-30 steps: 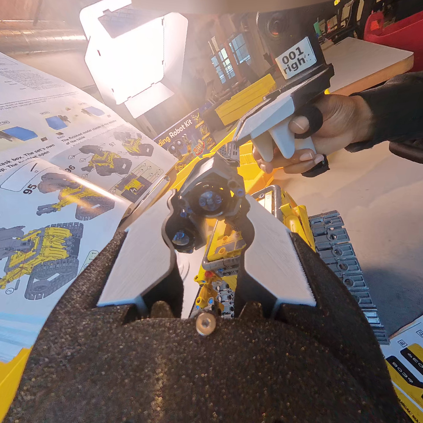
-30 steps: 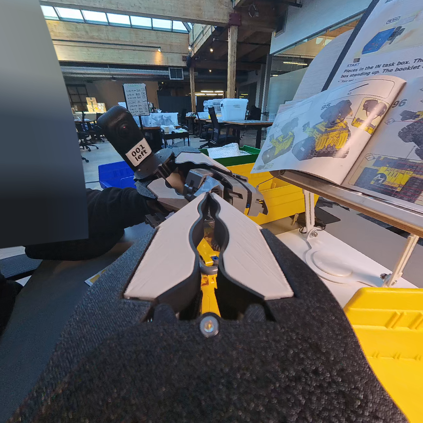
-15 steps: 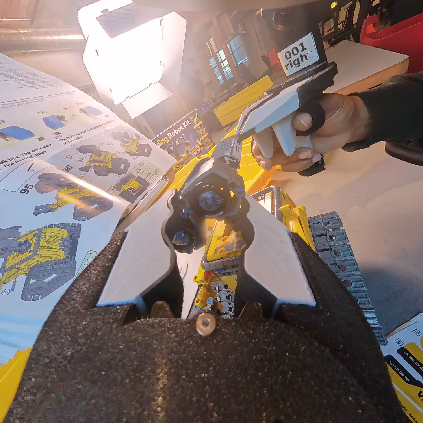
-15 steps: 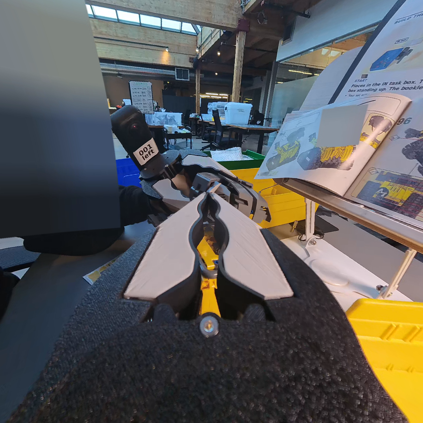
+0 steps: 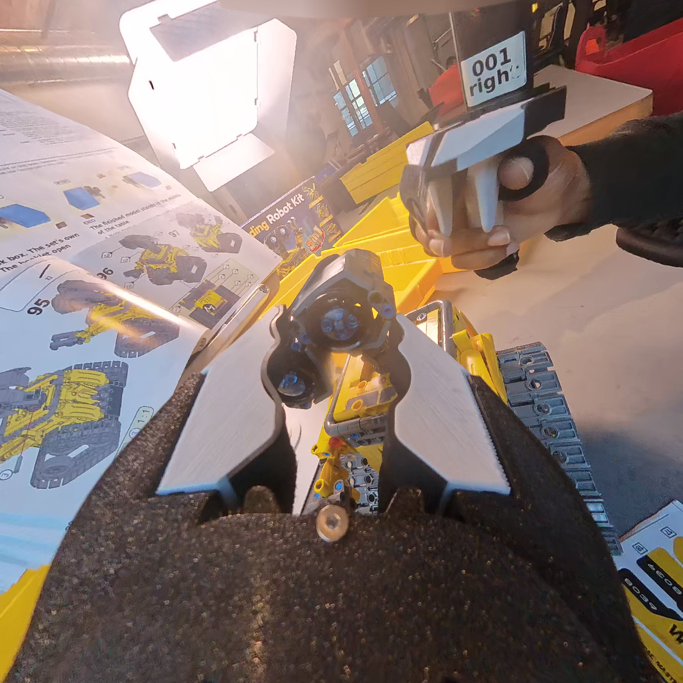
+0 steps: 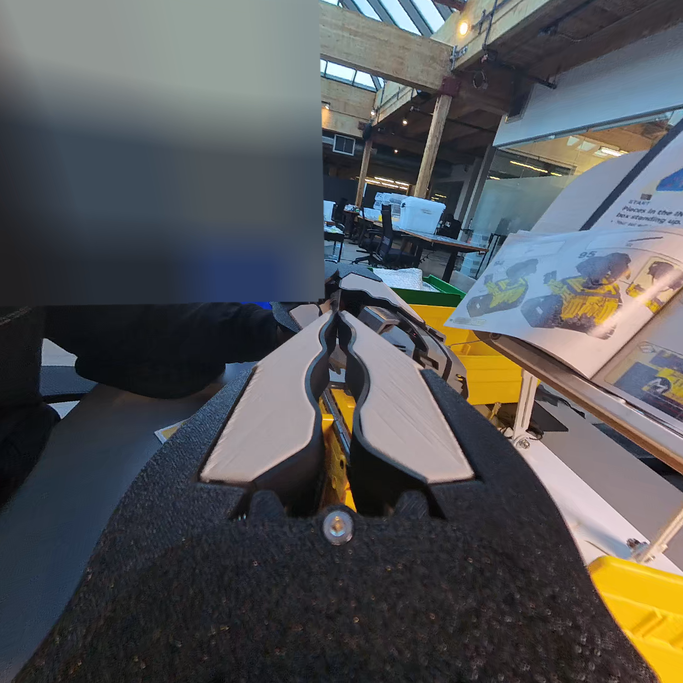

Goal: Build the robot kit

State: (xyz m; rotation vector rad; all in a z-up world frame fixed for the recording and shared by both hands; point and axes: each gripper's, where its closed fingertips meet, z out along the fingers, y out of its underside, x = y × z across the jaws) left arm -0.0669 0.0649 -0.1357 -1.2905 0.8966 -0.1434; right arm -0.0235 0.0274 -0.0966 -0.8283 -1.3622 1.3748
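Workshop bench [image 5: 554,325] | L tool [image 5: 334,325] clamps grey/black motor block [image 5: 338,318] w/ blue pins | R tool [image 6: 337,318] fingers together

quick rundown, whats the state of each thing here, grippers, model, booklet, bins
left gripper: shut on the dark grey block assembly
right gripper: shut, fingertips together, nothing seen between them
yellow tracked model: on the table, under both grippers
instruction booklet: open, propped on a stand
kit box: upright behind the model
yellow bin: contents not visible
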